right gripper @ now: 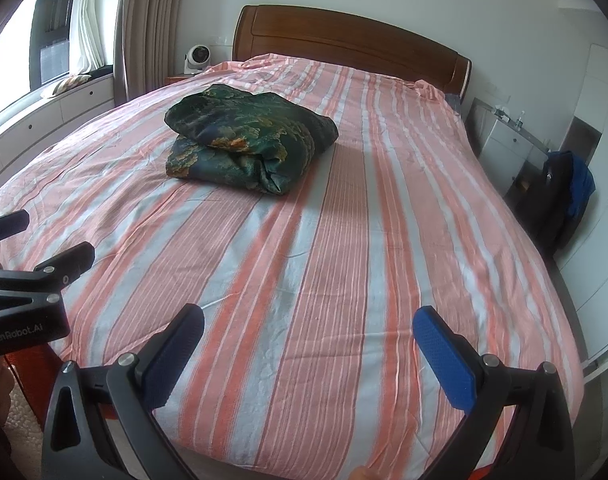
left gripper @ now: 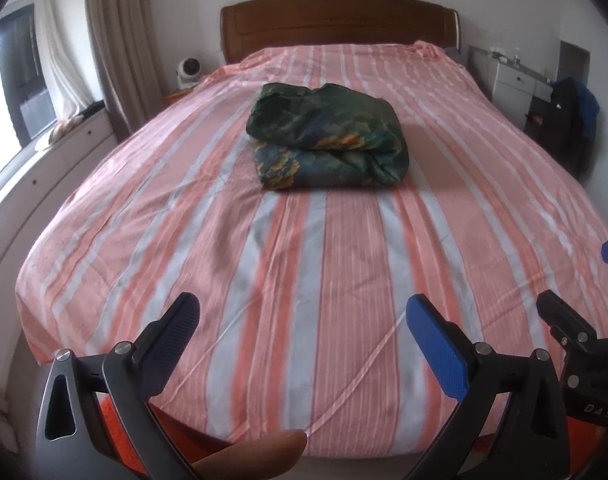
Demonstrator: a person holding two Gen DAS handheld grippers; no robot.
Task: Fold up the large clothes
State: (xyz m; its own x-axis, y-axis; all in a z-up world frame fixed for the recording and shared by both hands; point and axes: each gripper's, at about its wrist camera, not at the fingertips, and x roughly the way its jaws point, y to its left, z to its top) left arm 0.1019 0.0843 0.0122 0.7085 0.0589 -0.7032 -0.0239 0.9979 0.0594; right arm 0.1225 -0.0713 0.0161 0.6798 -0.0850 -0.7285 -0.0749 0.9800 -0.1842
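A folded green garment [left gripper: 326,136] lies mid-bed on the striped pink sheet [left gripper: 287,280]. The left gripper [left gripper: 301,314] hovers wide apart, empty, near the foot.

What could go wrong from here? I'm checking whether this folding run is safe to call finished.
1. The folded green garment sits as a loose, puffy stack; its upper layer overhangs and might slide or spring open if nudged.
2. The striped bedsheet is wrinkled and lies loose, so dragging anything across it may bunch it and tip the bundle.
3. Both the left gripper and right gripper are open and close together; they could bump each other.
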